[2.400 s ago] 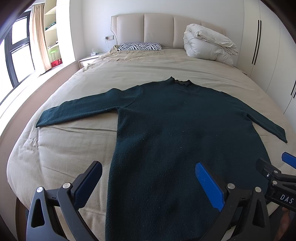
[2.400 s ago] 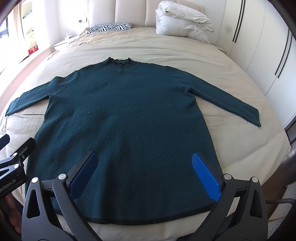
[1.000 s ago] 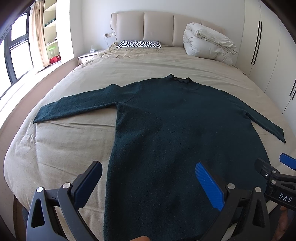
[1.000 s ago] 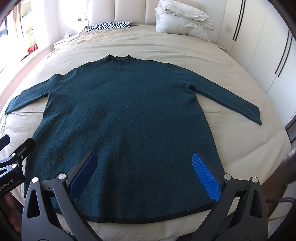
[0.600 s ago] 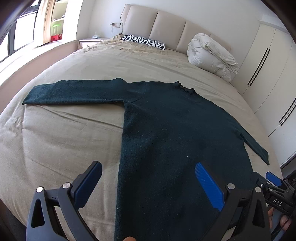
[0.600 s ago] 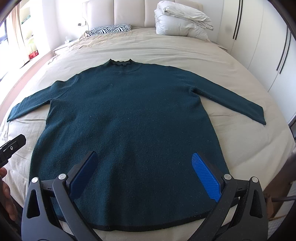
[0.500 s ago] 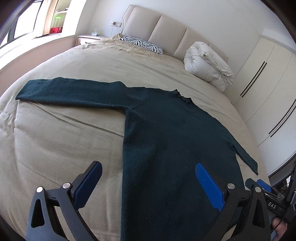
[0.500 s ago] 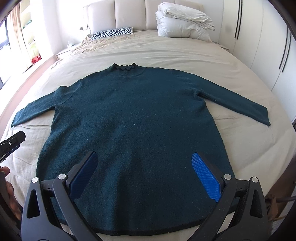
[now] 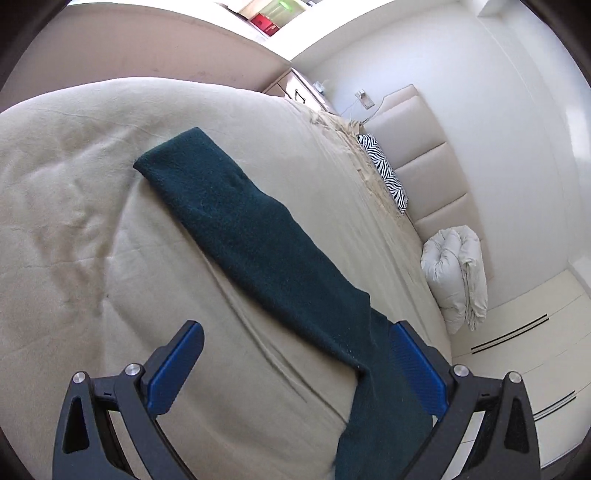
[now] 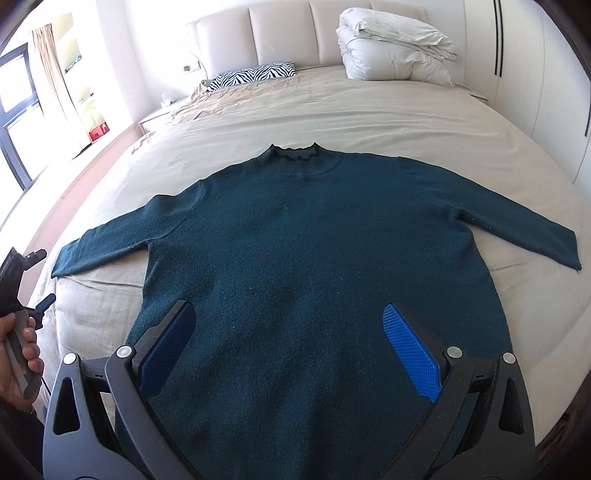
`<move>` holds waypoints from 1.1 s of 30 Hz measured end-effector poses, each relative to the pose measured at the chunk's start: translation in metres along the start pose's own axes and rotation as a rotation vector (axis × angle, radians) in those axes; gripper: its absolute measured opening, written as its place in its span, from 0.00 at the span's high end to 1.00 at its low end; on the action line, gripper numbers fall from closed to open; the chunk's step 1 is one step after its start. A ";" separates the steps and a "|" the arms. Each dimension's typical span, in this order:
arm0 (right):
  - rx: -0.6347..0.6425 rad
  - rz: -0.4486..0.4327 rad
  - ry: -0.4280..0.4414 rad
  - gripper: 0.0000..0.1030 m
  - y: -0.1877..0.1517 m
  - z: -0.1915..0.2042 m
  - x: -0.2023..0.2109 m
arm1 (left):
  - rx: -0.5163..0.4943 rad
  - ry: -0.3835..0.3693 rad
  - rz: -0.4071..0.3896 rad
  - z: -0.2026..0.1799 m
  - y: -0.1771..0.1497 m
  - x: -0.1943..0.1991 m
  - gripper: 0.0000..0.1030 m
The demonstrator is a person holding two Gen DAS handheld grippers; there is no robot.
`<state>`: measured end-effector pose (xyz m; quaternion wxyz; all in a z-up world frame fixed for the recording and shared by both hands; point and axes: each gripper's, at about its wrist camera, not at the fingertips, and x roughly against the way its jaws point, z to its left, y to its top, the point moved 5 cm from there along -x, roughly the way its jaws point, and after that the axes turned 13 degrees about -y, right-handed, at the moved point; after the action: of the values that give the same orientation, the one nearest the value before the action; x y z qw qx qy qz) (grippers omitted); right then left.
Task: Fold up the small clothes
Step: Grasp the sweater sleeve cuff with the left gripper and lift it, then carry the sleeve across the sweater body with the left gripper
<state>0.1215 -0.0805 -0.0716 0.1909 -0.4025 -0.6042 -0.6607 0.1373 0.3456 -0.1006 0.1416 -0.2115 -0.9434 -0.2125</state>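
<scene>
A dark teal sweater (image 10: 314, 251) lies flat on the beige bed (image 10: 369, 122), collar toward the headboard, both sleeves spread out. My right gripper (image 10: 291, 339) hangs open over the sweater's lower body, nothing between its blue pads (image 10: 410, 347). My left gripper (image 9: 295, 365) is open too, turned toward the sweater's left sleeve (image 9: 243, 236), which runs away from it to the cuff. Its right blue pad (image 9: 417, 373) sits by the armpit area. In the right wrist view a hand (image 10: 18, 354) holds the left gripper's body at the bed's left edge.
A folded white duvet (image 10: 391, 55) and a zebra-striped pillow (image 10: 255, 75) rest near the padded headboard (image 10: 295, 33). White wardrobe doors (image 10: 546, 74) line the right side. A window and shelving stand at the left. Bare bedsheet surrounds the sweater.
My left gripper has swung left and dropped toward the left sleeve, which now fills its view. My right gripper has edged back slightly, and stays open.
</scene>
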 end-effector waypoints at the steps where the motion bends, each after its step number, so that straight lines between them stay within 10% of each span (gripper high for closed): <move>1: -0.001 0.000 0.010 0.00 0.002 0.005 -0.003 | 0.042 -0.020 -0.029 0.009 0.013 0.000 0.00; 11: -0.005 0.026 0.085 0.02 0.014 0.038 -0.029 | 0.377 -0.107 -0.188 0.079 0.061 -0.020 0.11; 19: -0.040 0.063 0.104 0.08 0.008 0.029 -0.044 | 0.374 -0.078 -0.266 0.086 0.079 -0.028 0.13; 22: -0.051 0.064 0.107 0.14 0.007 0.025 -0.046 | 0.378 -0.059 -0.270 0.092 0.088 -0.036 0.41; 25: -0.054 0.071 0.121 0.23 0.007 0.022 -0.049 | 0.385 -0.028 -0.237 0.100 0.094 -0.048 0.94; 30: -0.079 0.094 0.153 0.37 0.006 0.012 -0.057 | 0.110 0.029 -0.192 0.044 0.085 -0.047 0.93; 33: -0.113 0.118 0.176 0.37 0.008 0.005 -0.064 | -0.250 0.072 -0.109 -0.030 0.046 -0.058 0.92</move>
<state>0.1670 -0.0924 -0.1155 0.2587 -0.3878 -0.5223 -0.7141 0.2147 0.3495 -0.0794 0.1363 -0.1682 -0.9140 -0.3431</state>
